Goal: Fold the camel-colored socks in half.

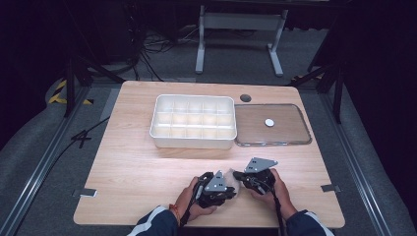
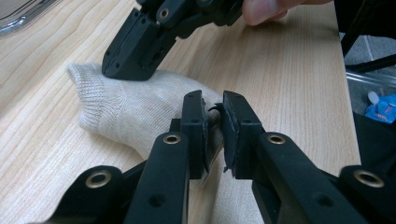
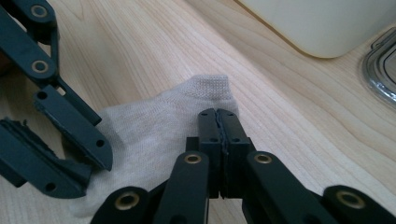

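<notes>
Jaws of both grippers are clamping the beige sock (image 3: 154, 135) at the near edge of the table (image 1: 128, 167): I am pinching a fold in the left gripper (image 2: 214, 135) and the cuff end in the right gripper (image 3: 218, 135). Judging progress, handling is only starting; the white divided tray (image 1: 193, 142) is sitting empty farther off, its clear lid (image 1: 290, 132) lying just right.

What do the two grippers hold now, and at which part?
Both pinch the beige sock: the left gripper at a fold of its body, the right gripper near its ribbed end.
</notes>
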